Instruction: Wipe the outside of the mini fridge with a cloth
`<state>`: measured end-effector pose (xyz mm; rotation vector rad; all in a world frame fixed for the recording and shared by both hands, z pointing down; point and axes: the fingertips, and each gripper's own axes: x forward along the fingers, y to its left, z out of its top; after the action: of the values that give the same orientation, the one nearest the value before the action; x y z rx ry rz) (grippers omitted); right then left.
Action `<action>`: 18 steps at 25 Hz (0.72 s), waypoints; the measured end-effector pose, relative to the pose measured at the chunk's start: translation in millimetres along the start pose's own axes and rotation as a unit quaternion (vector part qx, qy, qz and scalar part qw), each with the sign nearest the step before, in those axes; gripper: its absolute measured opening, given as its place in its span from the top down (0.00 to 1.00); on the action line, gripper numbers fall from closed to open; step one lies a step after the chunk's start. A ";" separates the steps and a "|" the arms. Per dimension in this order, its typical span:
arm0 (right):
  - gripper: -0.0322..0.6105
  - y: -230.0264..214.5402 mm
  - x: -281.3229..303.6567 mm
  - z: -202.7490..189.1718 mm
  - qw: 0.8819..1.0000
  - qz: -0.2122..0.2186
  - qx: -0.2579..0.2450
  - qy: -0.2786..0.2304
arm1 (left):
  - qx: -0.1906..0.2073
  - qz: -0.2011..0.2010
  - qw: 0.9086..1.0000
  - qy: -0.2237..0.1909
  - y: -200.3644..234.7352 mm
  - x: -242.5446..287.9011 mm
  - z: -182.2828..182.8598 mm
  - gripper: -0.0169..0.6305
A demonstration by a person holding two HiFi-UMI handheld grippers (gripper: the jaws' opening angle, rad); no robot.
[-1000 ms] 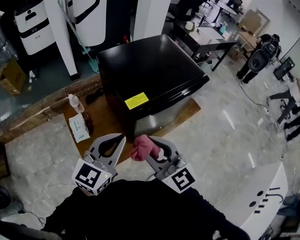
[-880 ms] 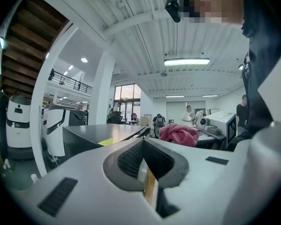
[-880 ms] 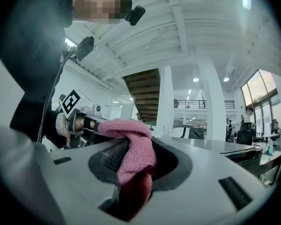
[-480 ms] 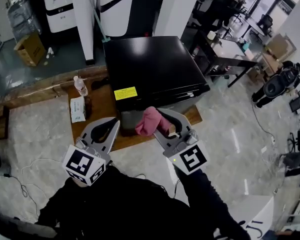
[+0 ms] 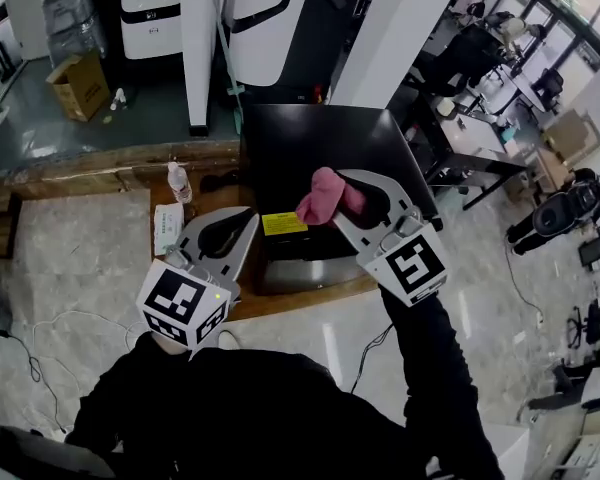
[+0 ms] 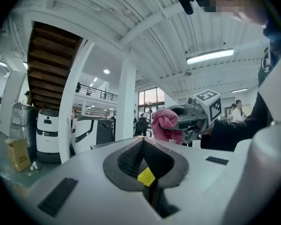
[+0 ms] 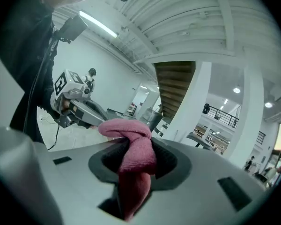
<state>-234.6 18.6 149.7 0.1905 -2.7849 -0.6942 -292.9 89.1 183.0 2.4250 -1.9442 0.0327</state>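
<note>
The black mini fridge [image 5: 325, 153] stands on a low wooden platform [image 5: 242, 304], with a yellow label [image 5: 277, 224] near its front edge. My right gripper [image 5: 332, 194] is held over the fridge's front part, shut on a bunched pink cloth [image 5: 322, 198]. In the right gripper view the cloth [image 7: 133, 151] fills the jaws and hangs down. My left gripper [image 5: 244, 219] is to the left, near the fridge's front left corner, shut with nothing in it. The left gripper view looks up past the shut jaws at the cloth [image 6: 165, 123] and the right gripper [image 6: 199, 110]; the fridge is out of that view.
A water bottle [image 5: 179, 181] and a white packet [image 5: 166, 228] sit on the platform left of the fridge. White pillars [image 5: 198, 48] and white machines [image 5: 148, 13] stand behind. A cardboard box [image 5: 78, 84] lies far left; desks [image 5: 475, 158] are to the right.
Both grippers have risen in the head view. The right gripper carried the pink cloth from in front of the fridge to over its front edge; the head view also shifted.
</note>
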 end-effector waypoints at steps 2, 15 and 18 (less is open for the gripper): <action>0.74 -17.9 19.0 -0.2 1.000 0.008 -0.020 0.021 | -0.005 0.000 1.000 -0.004 12.9 9.5 7.6 0.96; 0.74 -112.9 178.3 -46.6 0.973 0.203 -0.081 0.077 | 0.010 0.126 0.992 0.011 49.4 79.5 15.3 0.96; 0.74 -122.6 202.6 -73.8 0.962 0.240 -0.089 0.098 | 0.009 0.156 0.988 0.018 40.8 104.2 17.8 0.96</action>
<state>-399.6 -159.9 199.1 -0.4156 -2.4197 -0.7419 -310.2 -22.0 169.6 2.0876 -2.2941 0.1009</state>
